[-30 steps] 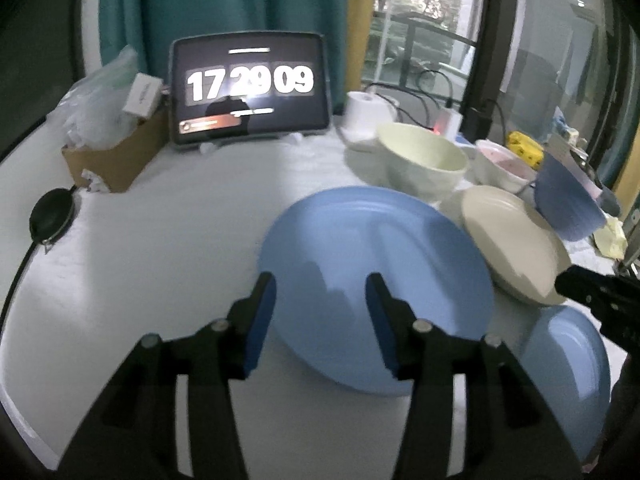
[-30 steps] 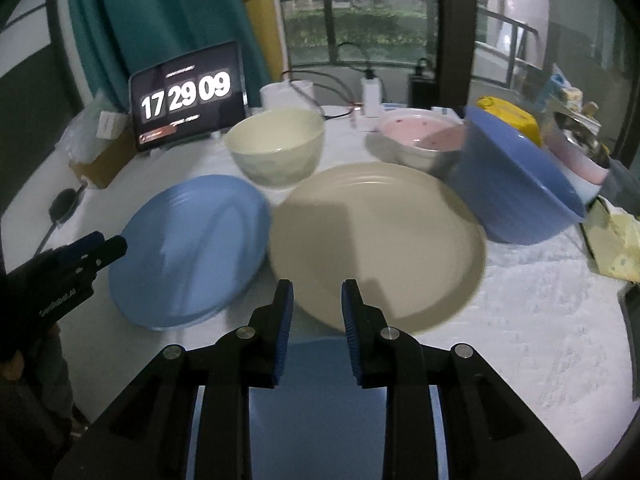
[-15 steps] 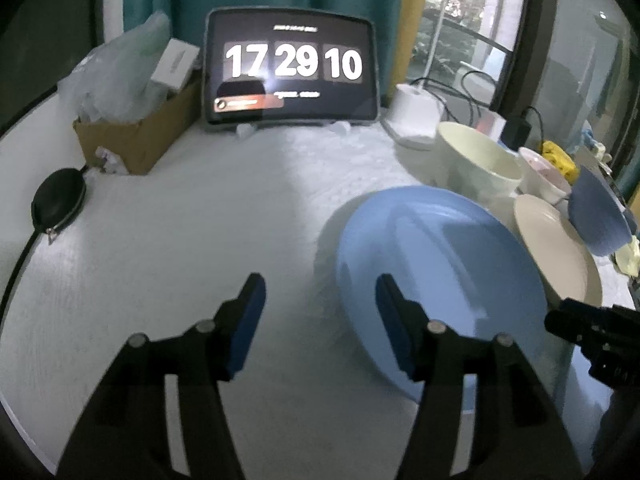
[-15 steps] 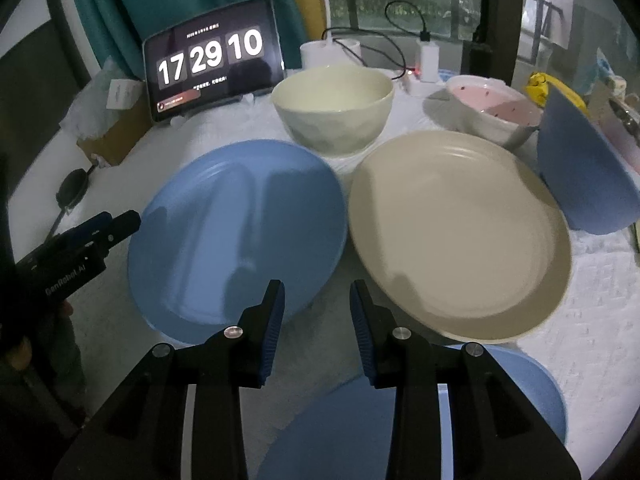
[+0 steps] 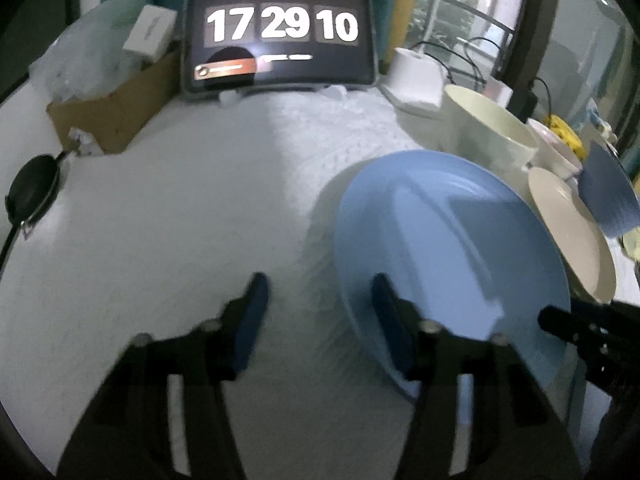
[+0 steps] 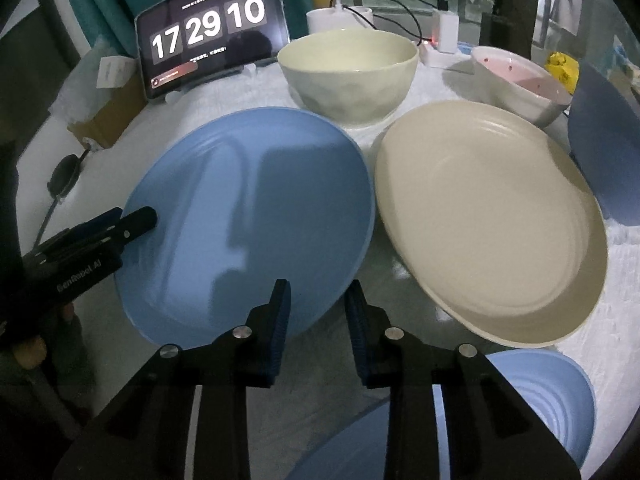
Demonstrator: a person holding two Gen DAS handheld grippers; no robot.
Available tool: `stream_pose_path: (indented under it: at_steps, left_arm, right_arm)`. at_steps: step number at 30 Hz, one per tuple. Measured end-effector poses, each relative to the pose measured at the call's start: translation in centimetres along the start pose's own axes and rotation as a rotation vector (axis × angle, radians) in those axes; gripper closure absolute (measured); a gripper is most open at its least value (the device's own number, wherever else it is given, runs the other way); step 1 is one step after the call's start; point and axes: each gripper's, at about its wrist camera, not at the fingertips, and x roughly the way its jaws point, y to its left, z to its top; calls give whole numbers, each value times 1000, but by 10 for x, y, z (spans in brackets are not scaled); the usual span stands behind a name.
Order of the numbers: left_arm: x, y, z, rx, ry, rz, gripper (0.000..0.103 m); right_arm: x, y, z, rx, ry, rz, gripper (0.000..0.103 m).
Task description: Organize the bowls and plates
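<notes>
Both claws work the same large blue plate (image 6: 248, 216), which lies flat on the white-covered table (image 5: 168, 216), in front of the clock tablet (image 6: 208, 28) and just beside the cream plate (image 6: 492, 220). The left claw (image 5: 316, 292) comes at the plate's left rim: its jaws have just been closing but stand apart, one pad over bare cloth, the other over the plate's edge, so the rim sits between them without being pinched. The right claw (image 6: 316, 296) sits at the plate's near edge, jaws likewise just narrowed and a modest gap left; the rim shows in that gap, and I cannot make out either pad pressing on it. Reading: a plate lying flat gives little to grab from above, so each claw approaches low and angled to straddle the thin rim, one at the side, one at the front, probably for a two-point lift. The cream bowl (image 6: 348, 76), the pink speckled bowl (image 6: 520, 80) and the dark blue bowl (image 6: 604, 152) crowd the far side. A smaller blue plate (image 6: 540, 396) lies beneath the right claw, nearest the table edge. The likely destination is a stack, but none is formed yet.
</notes>
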Motion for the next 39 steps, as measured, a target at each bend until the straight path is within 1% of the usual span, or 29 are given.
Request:
stream_pose_path:
  at_steps: [1, 2, 5, 8, 11, 23, 31, 39]
  left_arm:
    - [-1, -2, 0, 10, -1, -3, 60]
    - [-1, -5, -1, 23, -3, -9, 67]
    - [-4, -13, -4, 43, -4, -26, 71]
    - [-9, -17, -7, 57, -16, -8, 71]
    - [-11, -15, -8, 45, -10, -18, 72]
    - [-41, -16, -16, 43, -39, -15, 72]
    - [-65, -27, -25, 60, -64, -26, 72]
    - [-84, -43, -38, 77, -72, -40, 72]
  right_arm:
    - [0, 0, 0, -2, -3, -1, 74]
    - [-1, 1, 0, -5, -6, -4, 74]
    - [-3, 3, -1, -17, -19, -4, 75]
    - [-7, 6, -2, -27, -30, -14, 77]
    - [-10, 6, -4, -25, -33, -13, 78]
    - [-36, 11, -14, -35, -82, -4, 78]
    - [-58, 5, -25, -22, -114, -9, 78]
    - [-78, -4, -42, -4, -137, -12, 78]
